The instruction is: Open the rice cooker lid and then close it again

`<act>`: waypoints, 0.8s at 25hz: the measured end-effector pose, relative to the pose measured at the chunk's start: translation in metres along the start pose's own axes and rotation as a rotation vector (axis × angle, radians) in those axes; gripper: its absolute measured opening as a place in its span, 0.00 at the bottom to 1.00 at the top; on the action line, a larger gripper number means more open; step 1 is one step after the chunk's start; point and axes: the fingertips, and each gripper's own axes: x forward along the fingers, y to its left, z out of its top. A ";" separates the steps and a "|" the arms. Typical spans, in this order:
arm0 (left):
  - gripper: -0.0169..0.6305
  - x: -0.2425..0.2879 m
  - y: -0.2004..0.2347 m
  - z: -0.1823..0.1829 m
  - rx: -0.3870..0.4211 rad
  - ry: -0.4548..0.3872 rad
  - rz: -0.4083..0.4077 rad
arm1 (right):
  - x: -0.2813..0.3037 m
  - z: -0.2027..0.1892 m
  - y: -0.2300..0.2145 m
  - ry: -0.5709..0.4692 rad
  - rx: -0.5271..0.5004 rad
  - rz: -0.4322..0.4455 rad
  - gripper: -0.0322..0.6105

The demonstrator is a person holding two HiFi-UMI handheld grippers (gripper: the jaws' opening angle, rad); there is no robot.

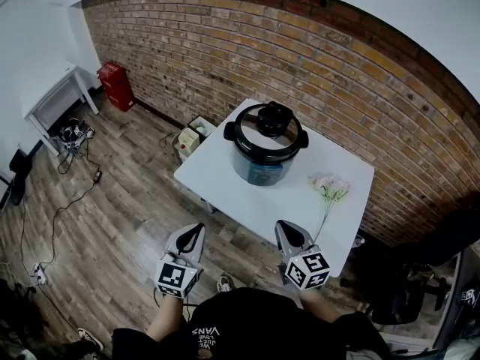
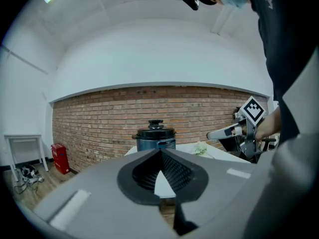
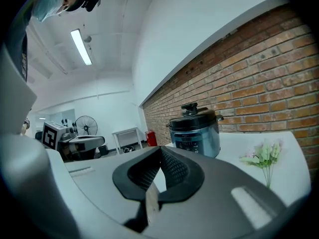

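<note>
Behind the table [image 1: 225,177] ran a brick wall [image 1: 300,58], the biggest thing we faced. The table itself was white and stood with one corner turned toward us. On it, toward the far side, sat the rice cooker [image 1: 264,157], a blue-grey pot with its black lid [image 1: 255,132] down and shut. Nothing touched the lid.

We held the left gripper [image 1: 196,229] off the table's near edge, over the wooden floor, with its jaws pressed together and nothing between them. The right gripper [image 1: 286,227] was at the table's near edge, and its jaws were also together and empty. Both pointed toward the cooker but were well apart from it.

On the table's right side, beside the cooker but not touching it, lay a small sprig of pale flowers [image 1: 330,188]. Left of the table, by the wall, stood a red box [image 1: 116,85].
</note>
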 end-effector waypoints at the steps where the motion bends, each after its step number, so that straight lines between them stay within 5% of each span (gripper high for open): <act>1: 0.03 -0.001 -0.005 0.000 -0.001 0.002 0.005 | -0.002 0.000 -0.002 0.002 0.000 0.007 0.06; 20: 0.03 0.022 -0.042 0.003 -0.009 0.019 0.027 | -0.014 0.000 -0.033 0.012 0.020 0.044 0.06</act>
